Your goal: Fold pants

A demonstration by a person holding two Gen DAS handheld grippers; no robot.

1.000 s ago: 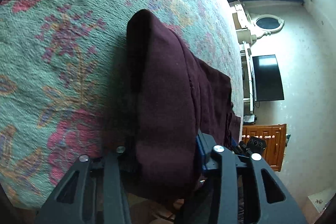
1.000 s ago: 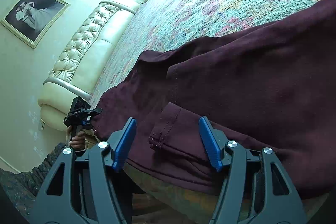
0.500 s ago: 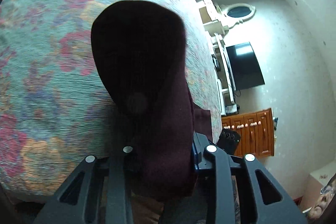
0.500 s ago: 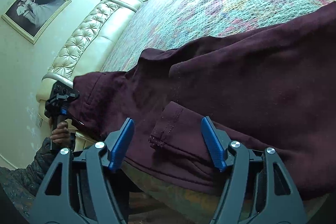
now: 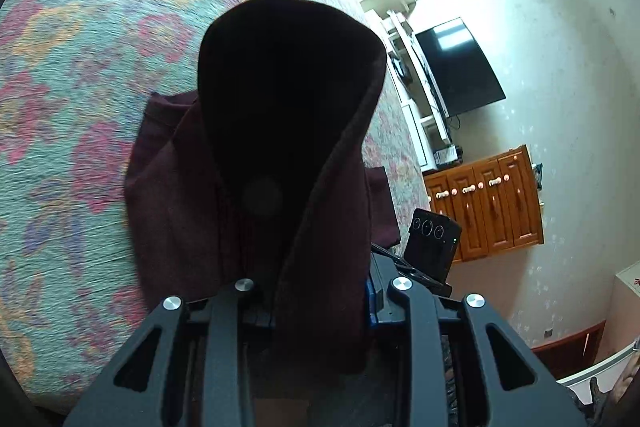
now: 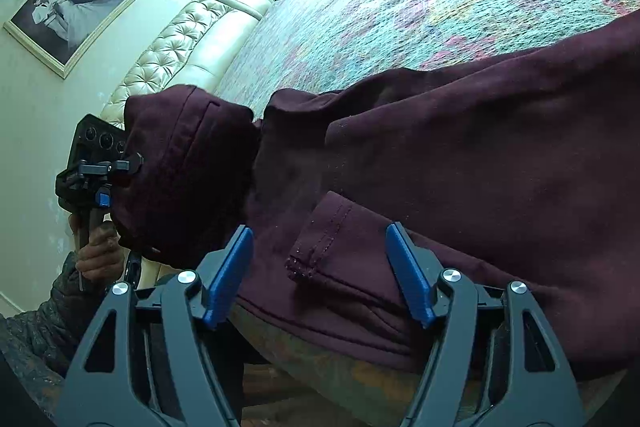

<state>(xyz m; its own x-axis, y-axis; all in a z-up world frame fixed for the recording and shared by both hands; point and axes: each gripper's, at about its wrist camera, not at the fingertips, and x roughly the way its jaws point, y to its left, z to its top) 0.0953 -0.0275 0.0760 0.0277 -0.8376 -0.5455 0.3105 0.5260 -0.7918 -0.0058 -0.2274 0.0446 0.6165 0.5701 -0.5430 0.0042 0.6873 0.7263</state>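
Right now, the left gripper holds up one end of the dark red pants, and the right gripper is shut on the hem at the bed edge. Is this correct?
Not fully. The left gripper does hold up an end of the pants, but the right gripper is not shut on the hem: the right wrist view shows its blue pads standing apart on either side of it, not pressing.

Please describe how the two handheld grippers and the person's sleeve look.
Both grippers are black frames with triangular cut-outs and silver bolts. The right gripper has blue pads on its jaws; the left gripper shows one blue pad. The sleeve is dark, quilted fabric.
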